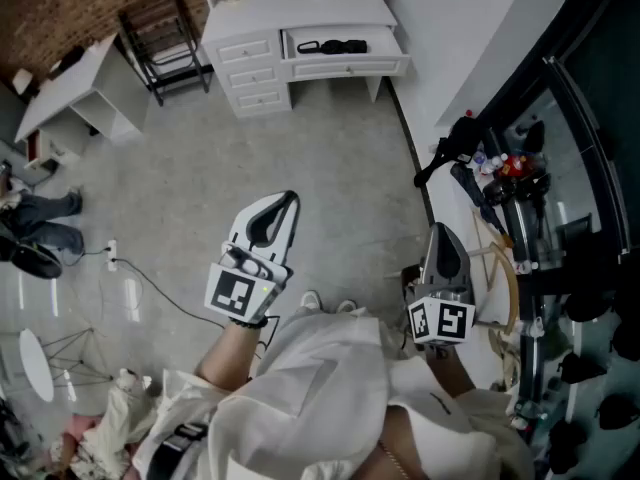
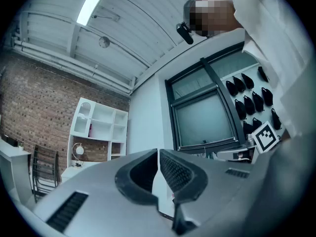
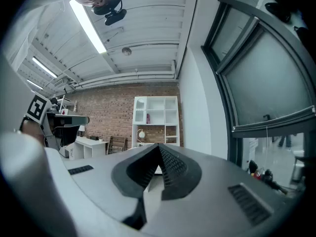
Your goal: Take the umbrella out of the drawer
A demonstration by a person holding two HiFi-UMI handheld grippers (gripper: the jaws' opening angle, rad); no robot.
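While the umbrella lies in the open drawer far ahead, I see my left gripper and right gripper closed tight, both empty.

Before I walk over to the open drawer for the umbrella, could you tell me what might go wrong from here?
Both the left gripper and the right gripper are shut and empty, so they must open before reaching the umbrella, or they may just shove it in the open drawer. A cable trails across the floor on your left; you could trip. The cluttered rack sits close to your right gripper and might snag it.
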